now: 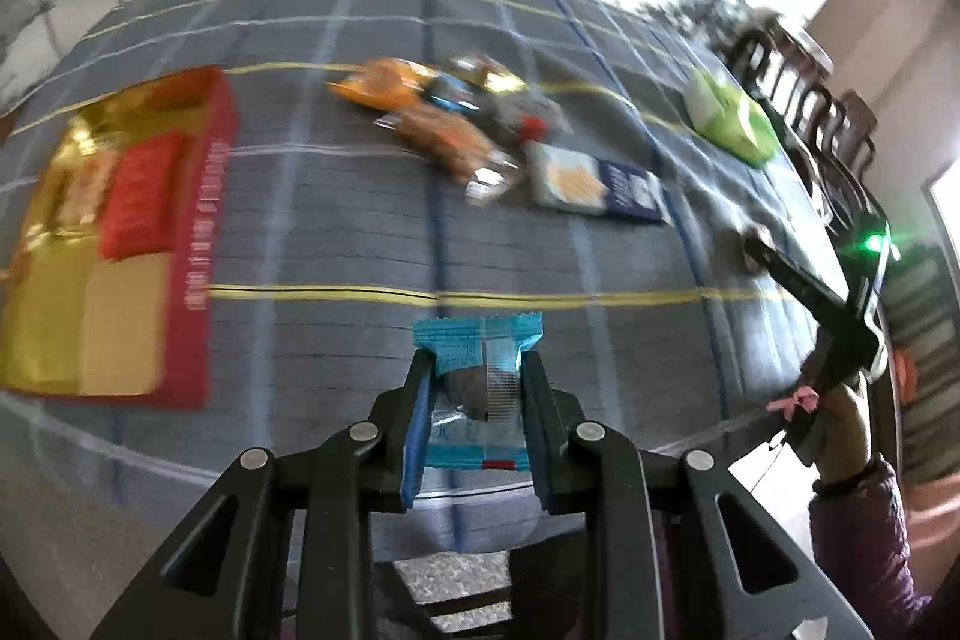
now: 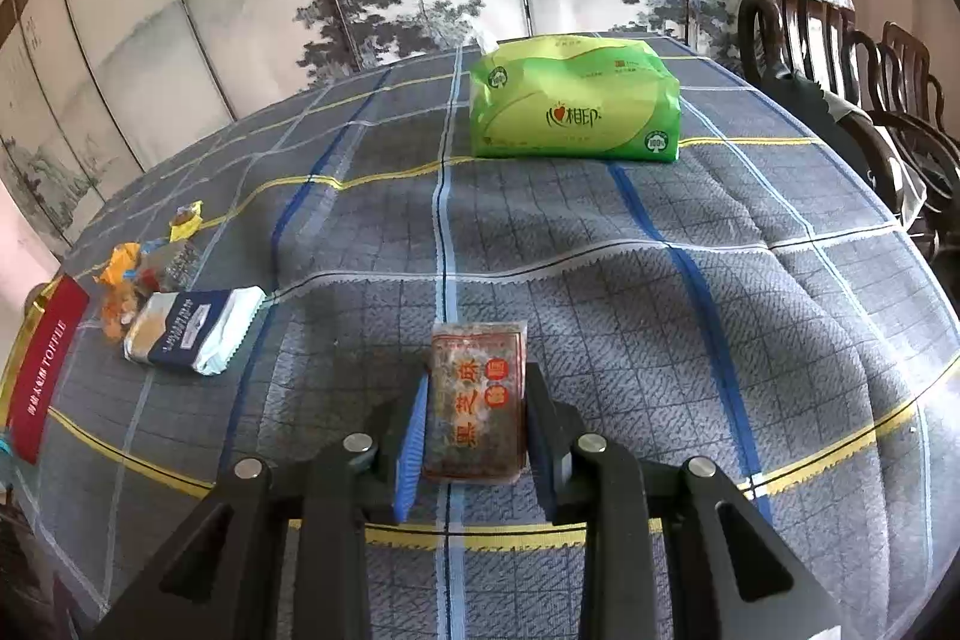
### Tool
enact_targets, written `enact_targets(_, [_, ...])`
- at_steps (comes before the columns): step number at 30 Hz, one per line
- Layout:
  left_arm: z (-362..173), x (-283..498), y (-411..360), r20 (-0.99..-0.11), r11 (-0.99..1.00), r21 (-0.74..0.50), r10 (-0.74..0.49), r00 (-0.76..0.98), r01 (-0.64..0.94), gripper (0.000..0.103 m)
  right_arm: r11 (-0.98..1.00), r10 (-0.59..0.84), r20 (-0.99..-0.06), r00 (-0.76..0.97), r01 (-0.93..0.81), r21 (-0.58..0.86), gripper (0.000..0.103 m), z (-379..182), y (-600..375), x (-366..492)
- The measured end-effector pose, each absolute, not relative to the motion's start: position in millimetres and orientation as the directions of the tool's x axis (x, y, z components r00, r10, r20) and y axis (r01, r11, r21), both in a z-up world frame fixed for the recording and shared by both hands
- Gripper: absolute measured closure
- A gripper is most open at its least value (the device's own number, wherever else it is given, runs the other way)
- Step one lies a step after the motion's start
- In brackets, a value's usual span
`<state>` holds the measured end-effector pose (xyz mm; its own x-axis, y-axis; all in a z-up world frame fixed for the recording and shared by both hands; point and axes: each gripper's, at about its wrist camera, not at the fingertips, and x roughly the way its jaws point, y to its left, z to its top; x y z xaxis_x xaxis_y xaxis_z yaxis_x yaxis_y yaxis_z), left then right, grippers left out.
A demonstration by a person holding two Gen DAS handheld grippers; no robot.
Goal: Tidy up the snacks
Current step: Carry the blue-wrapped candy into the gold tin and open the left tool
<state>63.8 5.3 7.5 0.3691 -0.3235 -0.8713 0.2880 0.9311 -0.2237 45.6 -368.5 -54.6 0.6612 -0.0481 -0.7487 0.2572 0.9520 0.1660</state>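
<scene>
Left gripper (image 1: 477,370) clenched on a blue snack packet (image 1: 474,376), held lifted at lower centre of the left wrist view, above the plaid-covered worktop (image 1: 336,232). At far left, an open red toffee box (image 1: 192,244) with gold lining and a red packet inside. Upper centre: a blurred heap of orange snack packets (image 1: 420,112), with a dark wrapper and a gold-foil piece just beside them. Right of that heap, a pale cracker packet (image 1: 594,184) lying flat. Further right, a green tissue pack (image 1: 729,118) near the worktop's edge, dark wooden chairs (image 1: 798,100) behind it. At right edge, the other gripper's black frame in a hand (image 1: 840,400) with a purple sleeve.

Right gripper (image 2: 477,418) clamped on a brown snack block (image 2: 477,406) with red lettering, lower centre of the right wrist view, over bare cloth. Same green tissue pack upright at upper centre, well apart. Cracker packet and orange heap at middle left, red box at far left edge. Nothing lying between the held block and the tissue pack.
</scene>
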Motion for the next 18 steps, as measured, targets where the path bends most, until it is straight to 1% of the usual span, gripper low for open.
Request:
enact_targets(3, [17.5, 67.2, 36.3, -0.86, 0.954, -0.181, -0.27, 0.432, 0.237, 0.078, 0.954, -0.059, -0.751, 0.658, 0.259, 0.152, 0.073, -54.9, -366.8, 45.8])
enact_targets(9, [20.5, 81.5, 88.2, -0.846, 0.986, -0.105, -0.157, 0.51, 0.13, 0.078, 0.957, -0.077, -0.755, 0.652, 0.261, 0.128, 0.073, -54.8, -364.4, 46.4])
enact_targets(16, [10.2, 97.3, 128.8, -0.834, 0.999, 0.0, -0.02, 0.552, 0.037, 0.078, 0.959, -0.093, -0.758, 0.646, 0.262, 0.105, 0.074, -54.3, -361.9, 47.3])
enact_targets(18, [5.4, 101.1, 137.3, -0.834, 1.0, 0.01, -0.004, 0.551, 0.023, 0.078, 0.96, -0.096, -0.758, 0.645, 0.263, 0.101, 0.074, -54.4, -361.3, 47.7])
